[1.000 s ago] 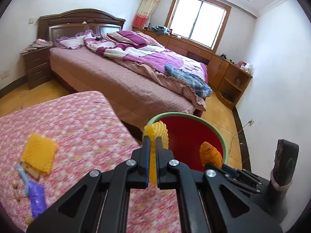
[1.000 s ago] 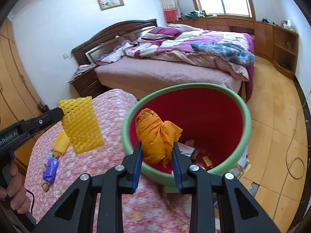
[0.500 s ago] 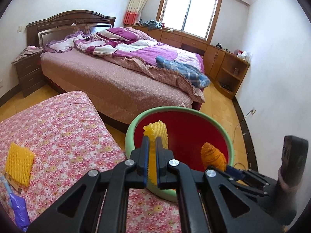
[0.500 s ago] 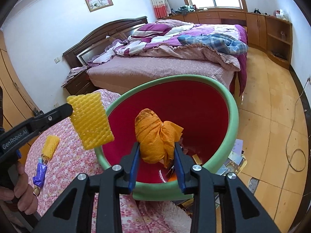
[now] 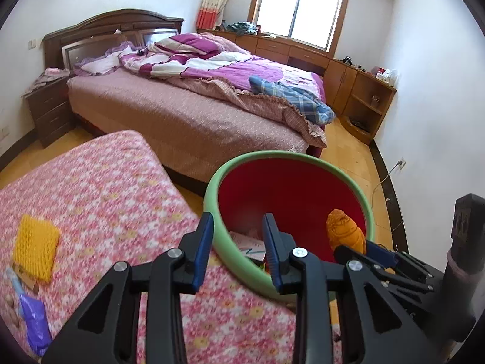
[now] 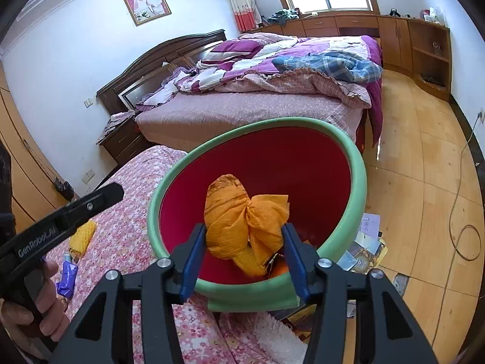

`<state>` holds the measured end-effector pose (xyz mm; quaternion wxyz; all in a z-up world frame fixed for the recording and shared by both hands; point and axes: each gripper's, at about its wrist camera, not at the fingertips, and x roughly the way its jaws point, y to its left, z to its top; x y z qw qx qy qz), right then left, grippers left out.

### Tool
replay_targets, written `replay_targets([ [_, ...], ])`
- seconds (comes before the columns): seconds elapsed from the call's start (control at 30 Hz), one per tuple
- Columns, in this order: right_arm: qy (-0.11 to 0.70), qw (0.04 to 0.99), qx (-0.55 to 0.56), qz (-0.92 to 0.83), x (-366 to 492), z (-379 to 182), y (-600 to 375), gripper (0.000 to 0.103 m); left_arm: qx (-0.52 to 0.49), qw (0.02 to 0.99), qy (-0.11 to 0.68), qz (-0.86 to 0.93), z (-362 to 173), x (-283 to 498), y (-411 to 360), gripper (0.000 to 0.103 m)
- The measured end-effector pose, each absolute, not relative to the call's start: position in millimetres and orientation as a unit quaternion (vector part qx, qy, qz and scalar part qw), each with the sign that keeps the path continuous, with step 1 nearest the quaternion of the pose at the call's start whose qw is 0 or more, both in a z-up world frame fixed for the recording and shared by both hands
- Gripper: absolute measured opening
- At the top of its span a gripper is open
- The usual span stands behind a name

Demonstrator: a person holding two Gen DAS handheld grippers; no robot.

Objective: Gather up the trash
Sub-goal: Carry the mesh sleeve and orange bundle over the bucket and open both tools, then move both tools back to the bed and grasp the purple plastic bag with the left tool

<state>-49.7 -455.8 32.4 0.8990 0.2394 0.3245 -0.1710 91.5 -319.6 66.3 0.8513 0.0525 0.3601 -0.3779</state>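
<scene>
Hanging over the red bin [image 6: 272, 163] with its green rim, the right gripper [image 6: 245, 254] has its blue-padded jaws opening around a crumpled orange wrapper [image 6: 239, 224]; the bundle sits between the pads above the bin's mouth, and from this angle it is hard to say whether either pad is touching it, though the gaps look slight. In the left wrist view the same wrapper [image 5: 345, 230] shows at the right, inside the rim of the bin [image 5: 239, 166] and just ahead of the other tool's dark fingers. The left gripper [image 5: 238, 242] straddles the bin's near rim, one finger outside over the bedspread and one inside, and its jaws are opening with nothing between them except that rim behind. Paper scraps lie at the bottom of the bin. The bin stands right beside a surface covered in a pink floral bedspread [image 5: 100, 188]. On that cloth, well apart from the bin, lie a yellow foam fruit net [image 5: 36, 239] and a purple wrapper [image 5: 35, 321] close to each other. A person's hand [image 6: 36, 303] grips the left tool's handle at the lower left of the right wrist view. Loose papers [image 6: 366, 239] lie on the wooden floor beside the bin.
</scene>
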Motion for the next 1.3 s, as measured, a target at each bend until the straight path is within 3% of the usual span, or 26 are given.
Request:
replay_targets([
  [0.17,0.319,0.904,0.230,-0.170,-55,41,-442,0.068,0.047,0.856,0.369,-0.359,67,85,-295,0.036],
  [0.33,0.308,0.910,0.227,-0.157,-60,53,-423,0.068,0.042,0.864,0.373,-0.336,73,77,-262,0.036],
  [0.47,0.303,0.916,0.220,-0.142,-60,61,-405,0.068,0.037,0.874,0.369,-0.315,80,72,-237,0.045],
  [1.3,0.340,0.915,0.203,-0.077,-37,54,-333,0.069,-0.001,0.888,0.428,-0.167,35,99,-102,0.045],
])
